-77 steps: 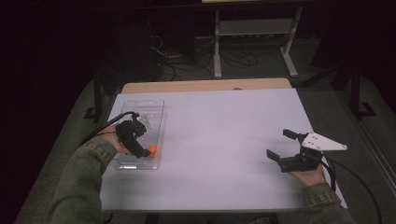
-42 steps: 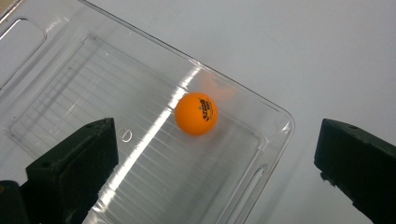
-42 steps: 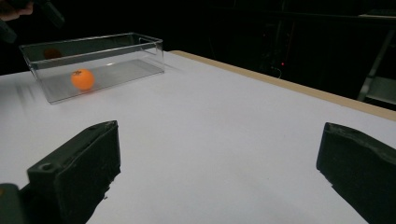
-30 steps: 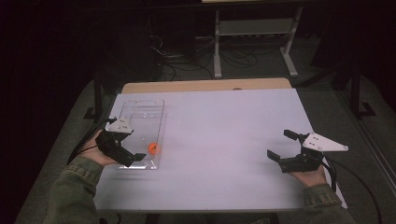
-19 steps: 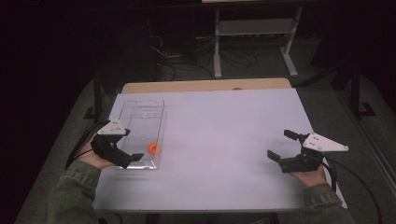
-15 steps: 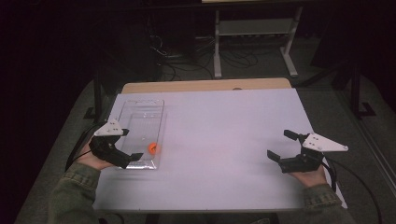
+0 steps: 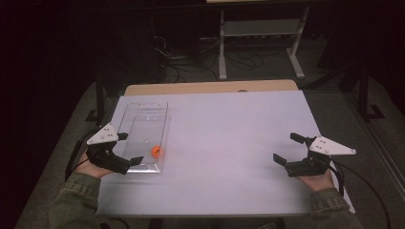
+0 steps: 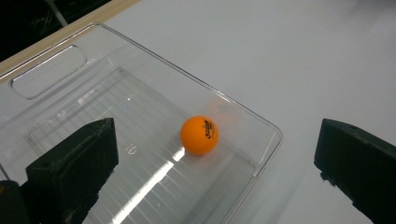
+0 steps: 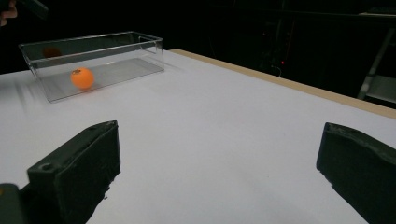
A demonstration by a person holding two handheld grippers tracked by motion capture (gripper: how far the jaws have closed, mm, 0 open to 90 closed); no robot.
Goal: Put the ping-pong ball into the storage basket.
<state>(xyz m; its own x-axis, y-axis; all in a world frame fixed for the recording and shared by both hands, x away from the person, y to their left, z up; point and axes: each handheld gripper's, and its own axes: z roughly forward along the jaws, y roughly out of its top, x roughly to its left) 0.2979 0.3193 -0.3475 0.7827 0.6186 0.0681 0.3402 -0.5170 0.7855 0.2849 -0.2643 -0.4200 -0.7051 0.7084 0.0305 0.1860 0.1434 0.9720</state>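
A small orange ball [image 7: 156, 151] lies in the near end of a clear plastic box [image 7: 143, 109] on the left of the white table. My left gripper [image 7: 130, 149] hovers open at the box's near left corner, with nothing between its jaws. In the left gripper view the ball [image 8: 200, 135] rests on the ribbed floor of the box [image 8: 243, 109], ahead of the two spread jaws. My right gripper [image 7: 285, 148] is held open and empty over the table's right side. From there the ball [image 9: 82, 78] and the box [image 9: 116, 39] lie far off to the left.
The white table top [image 7: 229, 138] lies bare between the two grippers. A wooden strip [image 7: 210, 87] runs along its far edge. Beyond it, on the dark floor, stand a metal frame [image 7: 260, 33] and cables.
My left gripper has drawn back from over the ball to the box's near left corner, jaws open. The ball stays in the box. The right gripper has held still.
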